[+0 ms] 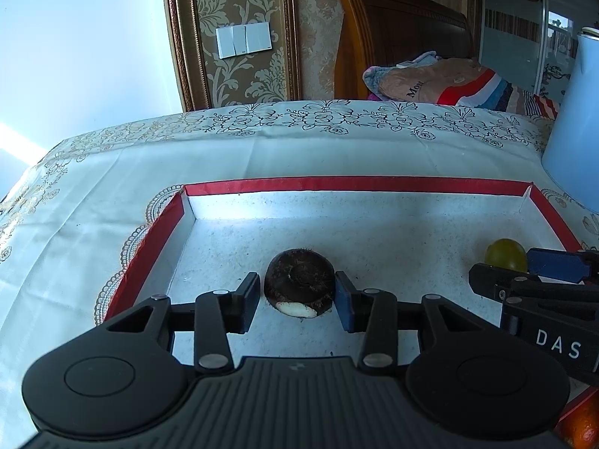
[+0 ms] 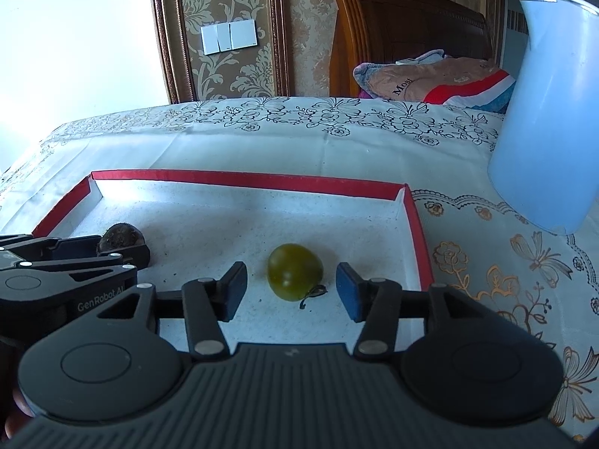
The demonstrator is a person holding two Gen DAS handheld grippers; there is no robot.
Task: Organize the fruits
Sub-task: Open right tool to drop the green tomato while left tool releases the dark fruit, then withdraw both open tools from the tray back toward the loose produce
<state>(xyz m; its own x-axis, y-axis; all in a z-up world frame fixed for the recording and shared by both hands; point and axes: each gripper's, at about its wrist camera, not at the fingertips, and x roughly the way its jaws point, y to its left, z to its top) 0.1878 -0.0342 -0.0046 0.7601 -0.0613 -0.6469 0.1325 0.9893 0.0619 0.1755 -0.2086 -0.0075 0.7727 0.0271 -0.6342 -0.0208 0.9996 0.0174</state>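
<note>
Left wrist view: your left gripper (image 1: 297,297) sits low in the red-rimmed tray (image 1: 359,184), fingers either side of a dark, hairy round root or fruit (image 1: 299,280). The right pad looks to be touching it or nearly so; a thin gap shows at the left pad, so you are not clamping it. It rests on the tray floor, its ringed top tipped up toward the far rim, a pale cut patch on the near lower side. It is squat and round, so no clear long axis. Only this view shows that pale patch, and an orange fruit (image 1: 584,426) at the bottom right corner, outside the tray.

Right wrist view: your right gripper (image 2: 292,292) is open, with clear space on both sides of a green fruit (image 2: 295,271) lying on the tray floor near the right wall (image 2: 419,239). It is slightly egg-shaped, long axis running left to right. A small dark stem (image 2: 312,295) lies at its near right, touching the floor. Only this view shows the stem and the gold-flowered cloth (image 2: 505,280) right of the tray.

Each view catches the other gripper at its edge, with that gripper's fruit half hidden behind its fingers. A pale blue jug (image 2: 550,119) stands on the cloth beyond the tray's right corner.
</note>
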